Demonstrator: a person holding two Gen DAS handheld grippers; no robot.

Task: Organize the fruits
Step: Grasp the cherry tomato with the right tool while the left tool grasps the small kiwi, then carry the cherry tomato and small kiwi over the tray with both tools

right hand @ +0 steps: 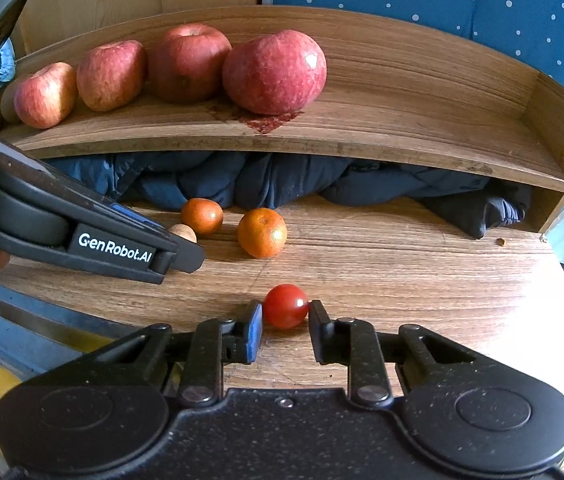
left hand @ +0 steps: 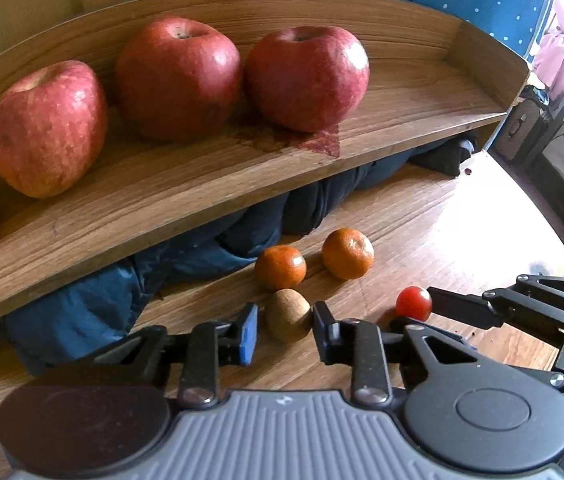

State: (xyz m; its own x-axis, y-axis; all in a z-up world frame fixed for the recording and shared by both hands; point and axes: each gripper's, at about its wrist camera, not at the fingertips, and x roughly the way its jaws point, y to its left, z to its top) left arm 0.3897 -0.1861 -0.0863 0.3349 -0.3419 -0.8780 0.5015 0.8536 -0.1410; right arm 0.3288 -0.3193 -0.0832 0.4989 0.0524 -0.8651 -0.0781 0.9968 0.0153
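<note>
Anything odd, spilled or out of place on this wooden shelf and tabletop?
Yes. A dark reddish stain marks the wooden shelf board under the rightmost red apple, like juice or discolouration. A crumpled dark blue padded garment is stuffed beneath the shelf, an odd neighbour for fruit. Nothing looks toppled.
</note>
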